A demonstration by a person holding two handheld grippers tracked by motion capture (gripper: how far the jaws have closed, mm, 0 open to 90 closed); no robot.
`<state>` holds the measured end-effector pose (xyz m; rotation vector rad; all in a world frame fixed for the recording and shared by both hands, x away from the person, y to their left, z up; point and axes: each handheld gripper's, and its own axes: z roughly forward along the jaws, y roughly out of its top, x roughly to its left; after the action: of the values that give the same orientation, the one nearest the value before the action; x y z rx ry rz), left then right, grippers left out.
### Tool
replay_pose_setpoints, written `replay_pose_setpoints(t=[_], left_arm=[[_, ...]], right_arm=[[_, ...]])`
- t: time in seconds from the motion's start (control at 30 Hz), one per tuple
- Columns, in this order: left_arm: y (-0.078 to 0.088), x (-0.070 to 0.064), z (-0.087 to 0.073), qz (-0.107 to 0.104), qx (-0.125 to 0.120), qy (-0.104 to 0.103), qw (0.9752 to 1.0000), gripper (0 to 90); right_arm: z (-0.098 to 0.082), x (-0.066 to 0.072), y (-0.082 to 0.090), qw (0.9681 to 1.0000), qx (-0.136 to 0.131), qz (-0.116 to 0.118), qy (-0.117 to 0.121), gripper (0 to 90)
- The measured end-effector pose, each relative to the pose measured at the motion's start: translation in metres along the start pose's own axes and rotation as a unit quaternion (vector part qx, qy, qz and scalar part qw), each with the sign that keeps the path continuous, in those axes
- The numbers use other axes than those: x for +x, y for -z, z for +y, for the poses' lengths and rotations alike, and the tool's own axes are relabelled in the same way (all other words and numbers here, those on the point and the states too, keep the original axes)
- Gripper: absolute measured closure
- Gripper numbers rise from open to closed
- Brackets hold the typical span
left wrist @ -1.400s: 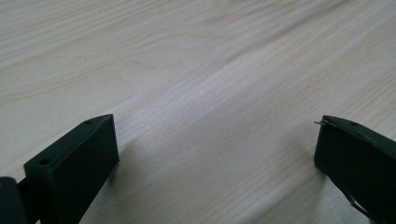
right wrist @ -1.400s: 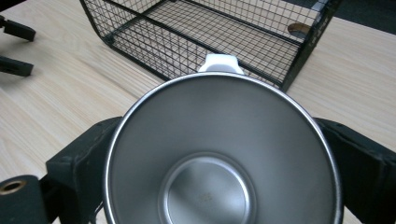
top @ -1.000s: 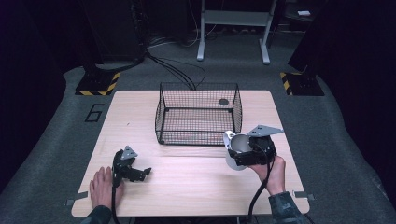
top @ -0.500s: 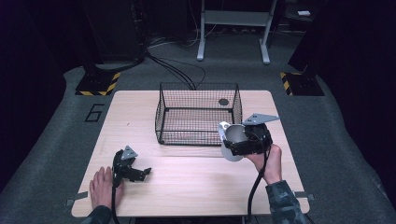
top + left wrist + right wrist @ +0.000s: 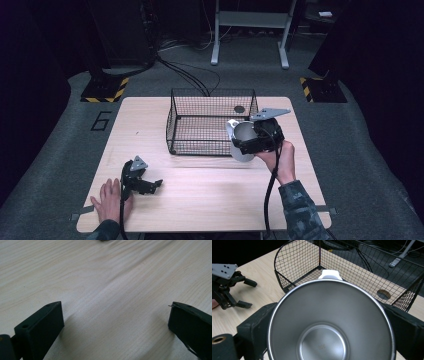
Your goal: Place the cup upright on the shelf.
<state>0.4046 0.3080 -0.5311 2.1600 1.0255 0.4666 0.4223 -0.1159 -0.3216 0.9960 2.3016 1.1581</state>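
Observation:
My right gripper [image 5: 243, 142] is shut on a steel cup [image 5: 243, 139], held tilted above the table at the front right corner of a black wire basket [image 5: 212, 120]. In the right gripper view the cup [image 5: 329, 322] sits between both jaws with its mouth toward the camera and its inside empty. A white tab [image 5: 330, 274] sticks out at its far rim, and the basket [image 5: 312, 262] lies just beyond. My left gripper [image 5: 150, 186] rests on the wooden table [image 5: 210, 200] at the front left, open. In its own view the left gripper [image 5: 116, 315] has only bare wood between its jaws.
A dark round spot [image 5: 239, 109] shows on the tabletop inside the basket, at its back right. A hand [image 5: 107, 200] lies flat beside my left gripper. Cables [image 5: 190, 75] and a stand [image 5: 250, 30] are on the floor beyond the table's far edge.
My right gripper has carried the cup up and to the left, closer to the basket's front right corner. The left gripper has stayed put.

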Motion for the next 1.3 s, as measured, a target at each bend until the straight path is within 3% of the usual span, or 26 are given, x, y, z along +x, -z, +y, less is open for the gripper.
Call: replay_pose_setpoints(t=[0.7, 1.17, 1.3], left_arm=[[0.000, 0.000, 0.000, 0.000, -0.001, 0.000, 1.0000, 0.2], [0.000, 0.000, 0.000, 0.000, -0.001, 0.000, 1.0000, 0.2], [0.000, 0.000, 0.000, -0.001, 0.002, -0.004, 1.0000, 0.2]], right_arm=[[0.040, -0.006, -0.023, 1.0000, 0.001, 0.006, 0.006, 5.8], [0.067, -0.011, -0.053, 0.9999, 0.012, 0.001, 0.009, 5.8], [0.075, -0.014, -0.069, 0.9997, 0.019, -0.002, 0.018, 5.8]])
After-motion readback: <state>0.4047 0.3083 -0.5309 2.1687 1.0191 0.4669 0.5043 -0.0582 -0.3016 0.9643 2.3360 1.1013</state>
